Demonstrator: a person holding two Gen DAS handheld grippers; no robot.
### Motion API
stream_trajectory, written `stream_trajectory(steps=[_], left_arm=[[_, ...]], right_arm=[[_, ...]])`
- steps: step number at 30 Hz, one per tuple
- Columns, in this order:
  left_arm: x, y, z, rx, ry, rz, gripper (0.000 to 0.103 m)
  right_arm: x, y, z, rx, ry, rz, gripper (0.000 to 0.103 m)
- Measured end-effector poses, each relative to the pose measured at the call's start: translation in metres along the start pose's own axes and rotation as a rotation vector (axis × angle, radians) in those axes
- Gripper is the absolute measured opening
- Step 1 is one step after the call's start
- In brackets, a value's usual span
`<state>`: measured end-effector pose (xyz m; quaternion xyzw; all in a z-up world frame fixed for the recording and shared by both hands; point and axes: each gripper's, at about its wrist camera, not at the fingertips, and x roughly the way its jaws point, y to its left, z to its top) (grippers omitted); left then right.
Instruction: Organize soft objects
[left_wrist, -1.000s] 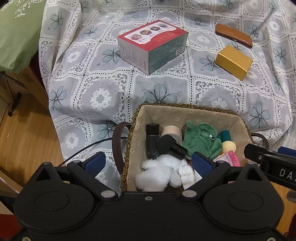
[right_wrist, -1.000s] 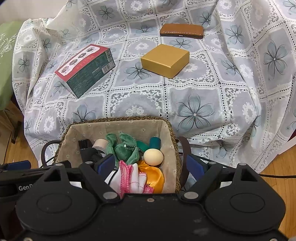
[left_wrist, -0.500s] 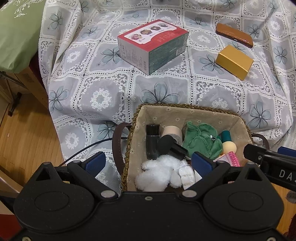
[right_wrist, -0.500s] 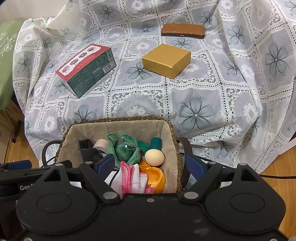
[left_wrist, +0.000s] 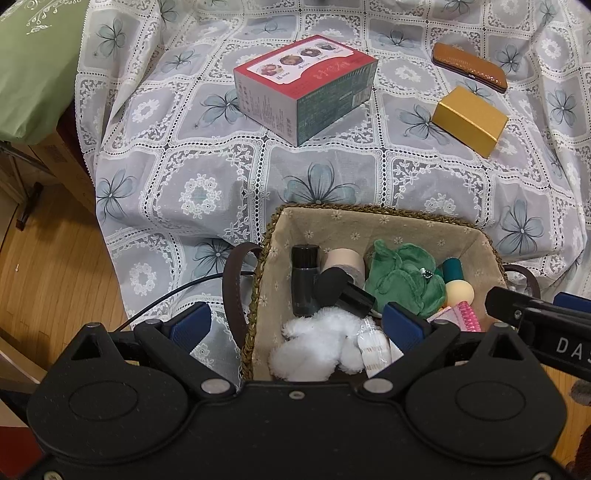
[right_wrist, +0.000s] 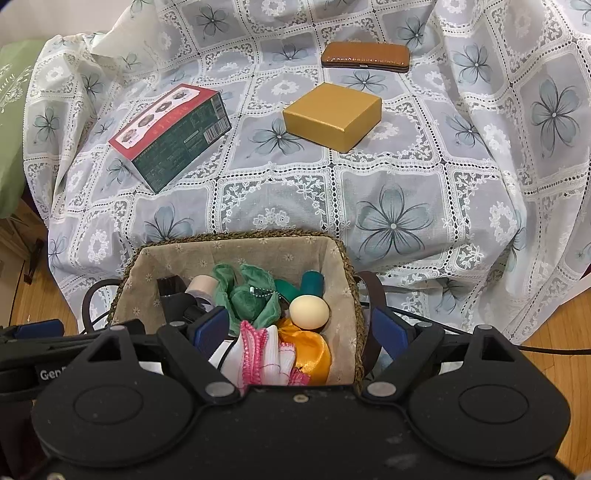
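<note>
Because hard and soft things lay jumbled together in the basket (left_wrist: 271, 258), a wrong pick was judged the main risk. The left tongs (left_wrist: 297, 325) were held wide open and empty above the basket's near left corner; the right tongs (right_wrist: 301, 330) were likewise open and empty over its right half. The white fluff (left_wrist: 319, 349) lay touching the black bottle (left_wrist: 304, 280) and a dark cap, so a closing grip could be expected to snag one of them — or the basket's handle (left_wrist: 232, 291), which stood between the left fingers. The green plush (right_wrist: 251, 299) carried a bead chain that might be caught on neighbouring things, and the egg-shaped sponge (right_wrist: 308, 312) could be rolled aside by a careless touch. The pink-edged cloth (right_wrist: 260, 356) and the orange satin (right_wrist: 310, 354) lay pressed together, so both might be lifted at once.

On the table's cloth (right_wrist: 391, 218) were a red box (left_wrist: 304, 86), a gold box (right_wrist: 332, 114) and a brown case (right_wrist: 365, 57). The box print was too small to be read. Only "DA" and "Gen" were legible on the tongs' bodies.
</note>
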<state>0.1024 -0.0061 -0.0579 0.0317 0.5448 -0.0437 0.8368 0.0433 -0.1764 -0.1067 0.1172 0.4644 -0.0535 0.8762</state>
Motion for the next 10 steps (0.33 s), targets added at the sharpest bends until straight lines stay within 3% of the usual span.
stream_trajectory(steps=[10], left_arm=[[0.0021, 0.0007, -0.0008, 0.004, -0.001, 0.011, 0.096]], right_arm=[[0.0025, -0.0016, 0.0002, 0.004, 0.007, 0.002, 0.085]])
